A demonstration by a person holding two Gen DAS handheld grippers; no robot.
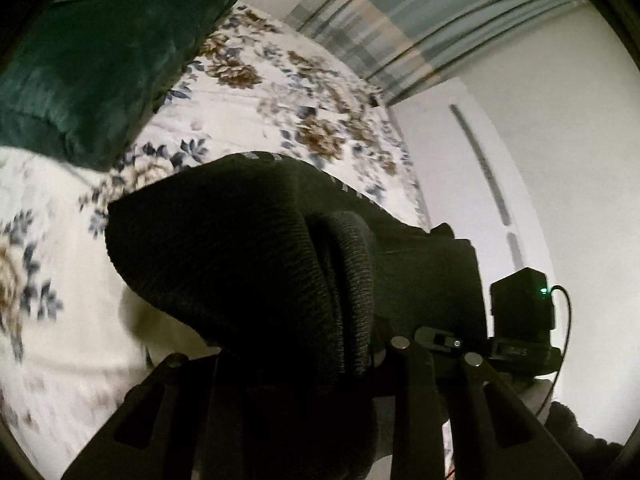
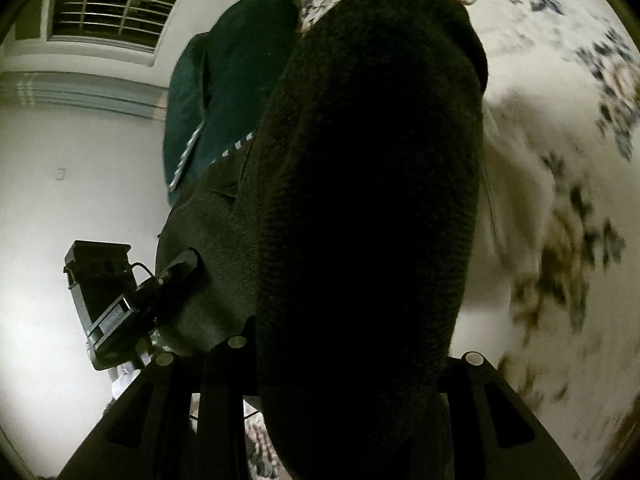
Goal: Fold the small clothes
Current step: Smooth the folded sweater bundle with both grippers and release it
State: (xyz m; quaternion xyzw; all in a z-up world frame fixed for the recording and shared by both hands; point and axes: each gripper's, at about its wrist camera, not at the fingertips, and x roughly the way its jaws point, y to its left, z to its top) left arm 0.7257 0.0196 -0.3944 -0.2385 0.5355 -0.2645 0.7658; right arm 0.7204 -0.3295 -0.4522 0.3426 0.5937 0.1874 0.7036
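Black knit fabric fills the near field of both wrist views: a dark ribbed garment [image 1: 240,256] is draped right over the left gripper [image 1: 304,364], and the same garment [image 2: 372,200] is bunched over the right gripper [image 2: 344,360]. Both sets of tongs are seen part-closed with cloth gathered between them, so each is judged to be pinching the garment, though the fingertips themselves are buried in knit and cannot be made out. The garment is held up off the floral bedspread [image 1: 248,92], not lying on it; blur in the bedspread pattern is noted in both views. A rolled, ribbed hem [image 1: 352,280] is seen in the left view, running from the tongs away toward the bedspread, and a thin striped trim [image 2: 236,148] is glimpsed in the right view. The long axis is judged to run from 1 gripper to the other, since the opposite gripper [image 1: 520,312] is seen just beside the cloth's far edge. A dark green cushion [image 1: 100,52] sits on the bedspread beyond the garment. With 2 holds equally close, neither hand is nearer; the coming fold is judged to depend on lowering the cloth flat onto the bedspread.
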